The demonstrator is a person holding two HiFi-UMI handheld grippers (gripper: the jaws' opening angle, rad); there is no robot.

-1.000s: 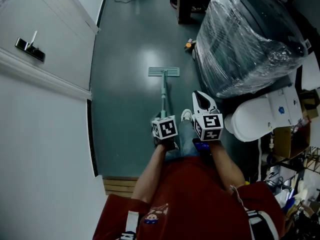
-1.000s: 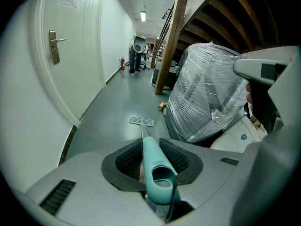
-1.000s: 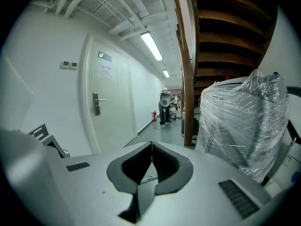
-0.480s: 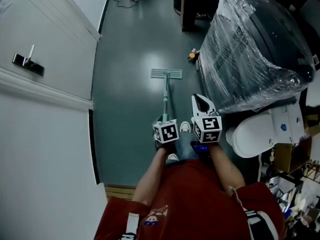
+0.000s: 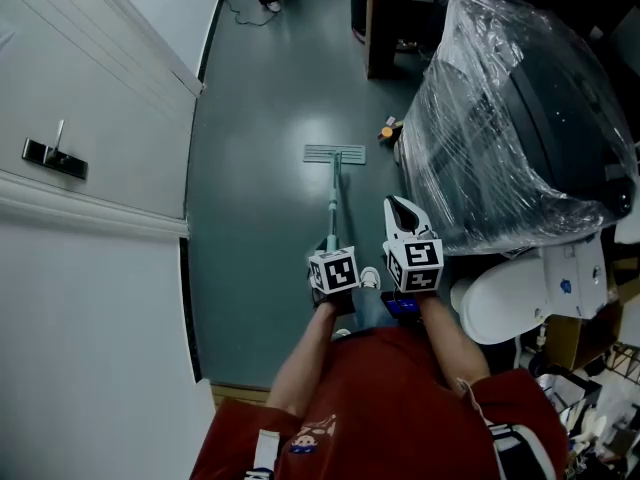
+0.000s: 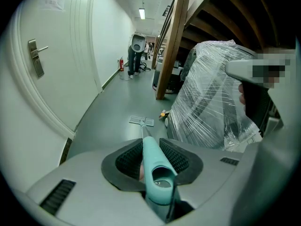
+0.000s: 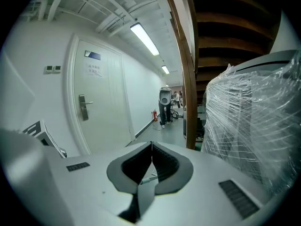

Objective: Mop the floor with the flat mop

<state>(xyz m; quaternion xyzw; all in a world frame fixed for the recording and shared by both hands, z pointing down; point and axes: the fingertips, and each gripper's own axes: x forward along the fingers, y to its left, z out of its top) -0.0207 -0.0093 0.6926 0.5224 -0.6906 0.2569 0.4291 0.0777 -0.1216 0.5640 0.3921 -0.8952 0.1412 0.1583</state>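
Observation:
The flat mop lies on the grey-green floor, its pale head (image 5: 335, 154) ahead of me and its teal handle (image 5: 331, 208) running back to my left gripper (image 5: 330, 251). In the left gripper view the handle's end (image 6: 153, 166) sits clamped between the ribbed pads, and the mop head (image 6: 141, 121) shows far down the shaft. My right gripper (image 5: 400, 204) is to the right of the handle, apart from it and pointing forward. Its jaws (image 7: 151, 145) meet tip to tip with nothing between them.
A white door (image 5: 90, 88) with a metal handle (image 5: 48, 155) lines the left. A bulky plastic-wrapped object (image 5: 520, 138) crowds the right, with a small orange item (image 5: 387, 129) at its foot. A wooden post (image 5: 380, 18) stands ahead. A person (image 6: 136, 51) stands far down the corridor.
I have moved forward along the corridor with the mop still held out ahead. The door handle and the wrapped object have slid nearer in the head view. Both grippers keep their states.

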